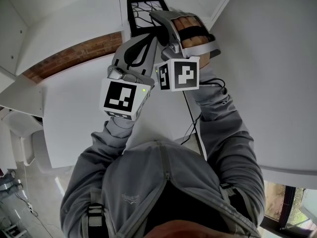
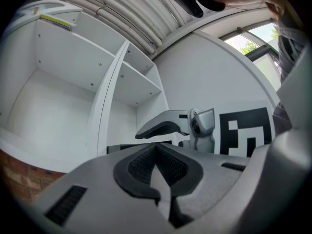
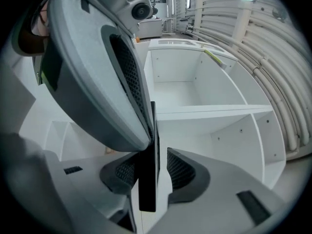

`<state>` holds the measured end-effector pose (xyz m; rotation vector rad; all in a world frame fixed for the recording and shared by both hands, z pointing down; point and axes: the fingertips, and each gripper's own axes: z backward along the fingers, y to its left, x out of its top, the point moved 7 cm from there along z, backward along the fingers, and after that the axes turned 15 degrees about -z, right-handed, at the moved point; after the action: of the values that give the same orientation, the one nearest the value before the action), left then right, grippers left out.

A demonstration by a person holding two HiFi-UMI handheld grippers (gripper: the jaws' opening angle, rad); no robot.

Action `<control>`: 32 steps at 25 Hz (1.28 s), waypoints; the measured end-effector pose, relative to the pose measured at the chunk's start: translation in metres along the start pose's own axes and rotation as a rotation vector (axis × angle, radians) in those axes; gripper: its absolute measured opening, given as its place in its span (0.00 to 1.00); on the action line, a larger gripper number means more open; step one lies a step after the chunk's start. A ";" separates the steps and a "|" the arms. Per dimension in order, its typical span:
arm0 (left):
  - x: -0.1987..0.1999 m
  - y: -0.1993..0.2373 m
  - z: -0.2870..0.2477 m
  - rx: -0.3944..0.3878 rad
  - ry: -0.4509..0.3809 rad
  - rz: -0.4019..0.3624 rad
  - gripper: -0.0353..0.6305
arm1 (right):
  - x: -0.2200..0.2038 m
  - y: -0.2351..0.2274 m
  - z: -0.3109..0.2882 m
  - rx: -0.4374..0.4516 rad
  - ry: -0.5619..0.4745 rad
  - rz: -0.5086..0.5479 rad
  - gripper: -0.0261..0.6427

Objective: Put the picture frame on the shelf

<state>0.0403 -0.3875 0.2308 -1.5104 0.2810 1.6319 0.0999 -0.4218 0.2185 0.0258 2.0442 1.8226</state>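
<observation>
The picture frame (image 1: 143,9) is black with a branching line drawing and stands up at the white shelf (image 1: 74,14). In the right gripper view I see the picture frame (image 3: 147,189) edge-on between the jaws of my right gripper (image 3: 148,172). It rests against the left pad, and a gap shows at the right pad (image 3: 180,168), so the jaws are open. My left gripper (image 3: 97,67) comes in from the upper left, its tip against the frame's left face. In its own view the left gripper (image 2: 156,147) is shut with nothing in it. Both grippers, right gripper (image 1: 159,18) and left gripper (image 1: 147,42), are raised side by side.
The shelf unit (image 3: 204,111) has several open white compartments split by upright dividers (image 2: 109,96). A brick strip (image 1: 74,56) runs under it. A white wall (image 1: 267,58) rises on the right and a window (image 2: 253,38) shows beyond. A cable (image 1: 190,118) hangs from the right gripper.
</observation>
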 end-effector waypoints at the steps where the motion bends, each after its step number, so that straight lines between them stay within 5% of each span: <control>1: 0.000 0.000 -0.003 0.000 0.001 -0.002 0.06 | -0.002 -0.002 0.001 -0.006 0.006 -0.005 0.27; 32: -0.033 0.007 -0.047 0.072 0.056 -0.008 0.06 | -0.047 0.011 0.062 -0.131 0.061 -0.194 0.28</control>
<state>0.0645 -0.4383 0.2464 -1.5026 0.3597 1.5591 0.1594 -0.3746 0.2378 -0.2586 1.8886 1.8499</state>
